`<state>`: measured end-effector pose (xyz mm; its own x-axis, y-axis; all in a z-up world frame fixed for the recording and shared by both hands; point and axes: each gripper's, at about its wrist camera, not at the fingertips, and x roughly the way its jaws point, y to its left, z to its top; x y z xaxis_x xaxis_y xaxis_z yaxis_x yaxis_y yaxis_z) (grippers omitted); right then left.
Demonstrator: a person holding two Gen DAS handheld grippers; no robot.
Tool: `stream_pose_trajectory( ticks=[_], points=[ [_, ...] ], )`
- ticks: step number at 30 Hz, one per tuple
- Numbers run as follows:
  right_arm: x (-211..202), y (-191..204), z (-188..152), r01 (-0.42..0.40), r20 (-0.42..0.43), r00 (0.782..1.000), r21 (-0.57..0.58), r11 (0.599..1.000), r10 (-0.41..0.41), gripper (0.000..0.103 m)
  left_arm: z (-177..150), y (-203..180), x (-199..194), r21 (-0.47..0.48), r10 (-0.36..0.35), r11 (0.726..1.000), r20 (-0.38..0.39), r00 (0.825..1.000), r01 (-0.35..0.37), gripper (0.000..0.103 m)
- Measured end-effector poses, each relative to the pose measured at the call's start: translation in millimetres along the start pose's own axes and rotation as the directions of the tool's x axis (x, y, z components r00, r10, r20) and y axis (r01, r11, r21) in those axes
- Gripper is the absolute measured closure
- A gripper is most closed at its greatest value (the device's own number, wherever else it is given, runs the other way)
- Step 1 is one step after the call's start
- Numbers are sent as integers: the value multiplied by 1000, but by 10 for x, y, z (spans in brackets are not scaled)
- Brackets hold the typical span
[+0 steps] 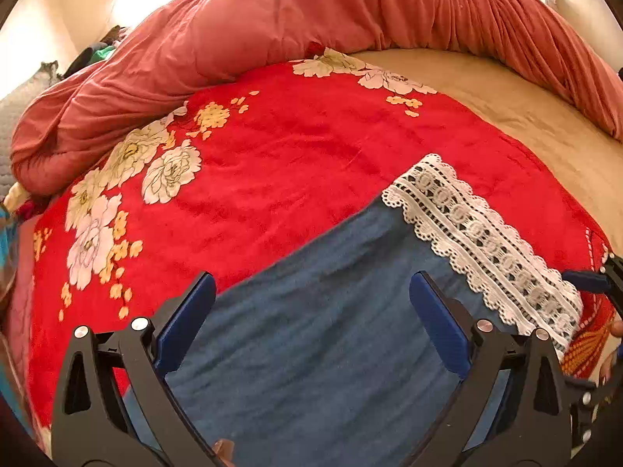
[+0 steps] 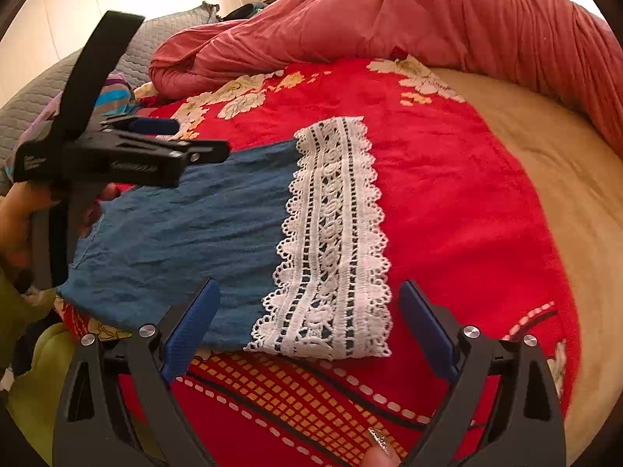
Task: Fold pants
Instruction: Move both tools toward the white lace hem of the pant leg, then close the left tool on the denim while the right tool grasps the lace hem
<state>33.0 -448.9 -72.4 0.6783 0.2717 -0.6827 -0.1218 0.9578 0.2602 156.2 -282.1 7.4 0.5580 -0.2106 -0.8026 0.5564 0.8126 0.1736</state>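
Evidently both tools were between grips, since neither held cloth. Furthest left in the right wrist view, the person's hand (image 2: 17, 210) wrapped the handle of the left claw (image 2: 163, 126), which hung over the waist-side end of the blue denim pants (image 2: 187, 233); from that side view I could not tell how its jaws stood, but the left wrist view showed the left claw (image 1: 311, 319) with its blue-padded jaws spread wide, empty, the denim filling the space beneath them. That placement suited a grab at the near edge, in my judgement, for lifting one end over the other.

The pants lay flat, apparently already folded into a compact rectangle, on the red plush floral blanket (image 2: 447, 194) that covered the bed, giving a smooth surface to fold on. Their white crocheted lace hem band (image 2: 335, 241) formed the right-hand end of the garment, its scalloped edge resting on the blanket.

Further right, the right claw (image 2: 311, 334) hovered just before the near corner of the lace band, jaws wide apart and gripping nothing; its position suggested that it was lined up to take the hem end.

Behind everything, the bunched salmon-pink quilted duvet (image 2: 428, 19) sat pushed to the far edge of the bed, probably to clear working room, leaving bare tan sheet (image 2: 545, 179) at the right.
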Motion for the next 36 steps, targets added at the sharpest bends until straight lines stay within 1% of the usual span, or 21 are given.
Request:
stream_pose_trajectory(
  ticks=[7, 11, 16, 18, 20, 22, 25, 26, 27, 29, 30, 31, 32, 33, 34, 35, 36],
  points=[
    [78, -35, -6, -13, -12, 1000, 38, 999, 14, 10, 113, -45, 246, 27, -15, 1000, -21, 1000, 15, 10],
    [107, -38, -10, -27, -12, 1000, 46, 999, 28, 10, 144, -98, 414, 48, -21, 999, -45, 999, 24, 10],
    [125, -19, 2, -64, -8, 998, 58, 996, 65, 11, 175, -120, 633, 29, -85, 996, -58, 995, 87, 10],
    [130, -12, 6, -63, -7, 998, 60, 996, 63, 16, 185, -138, 716, 33, -104, 994, -63, 993, 107, 10],
    [130, -29, 10, -64, -4, 998, 67, 996, 64, 23, 192, -141, 782, 26, -125, 992, -73, 989, 127, 10],
    [140, -61, 17, -67, -3, 998, 74, 995, 68, 27, 212, -121, 814, 18, -156, 987, -68, 985, 158, 10],
    [158, -83, 31, -78, 0, 997, 79, 994, 79, 31, 234, -107, 838, 16, -196, 980, -64, 979, 197, 12],
    [176, -82, 44, -78, -1, 997, 76, 994, 79, 33, 240, -104, 844, 8, -211, 977, -64, 975, 212, 17],
    [191, -80, 58, -80, -1, 997, 74, 994, 80, 35, 243, -102, 843, -7, -242, 970, -62, 968, 242, 22],
    [220, -80, 75, -93, 0, 996, 73, 993, 93, 41, 236, -133, 833, -14, -275, 961, -57, 960, 275, 42],
    [243, -79, 81, -98, -3, 995, 72, 993, 99, 42, 225, -168, 817, -7, -296, 955, -55, 954, 296, 49],
    [259, -75, 85, -102, -4, 995, 69, 992, 102, 46, 220, -197, 801, -1, -309, 951, -53, 950, 309, 58],
    [276, -69, 93, -104, -7, 995, 61, 993, 104, 48, 217, -215, 792, 1, -312, 950, -54, 949, 312, 63],
    [285, -68, 99, -104, -8, 994, 56, 993, 105, 53, 217, -229, 787, -2, -320, 947, -56, 946, 321, 66],
    [291, -63, 101, -107, -11, 994, 56, 993, 108, 59, 214, -232, 788, -8, -331, 943, -58, 942, 331, 73],
    [303, -70, 112, -113, -13, 993, 57, 992, 114, 66, 219, -239, 787, -11, -333, 943, -59, 941, 333, 77],
    [315, -66, 124, -122, -16, 992, 53, 991, 123, 69, 221, -253, 785, -7, -327, 945, -61, 943, 328, 80]
  ],
)
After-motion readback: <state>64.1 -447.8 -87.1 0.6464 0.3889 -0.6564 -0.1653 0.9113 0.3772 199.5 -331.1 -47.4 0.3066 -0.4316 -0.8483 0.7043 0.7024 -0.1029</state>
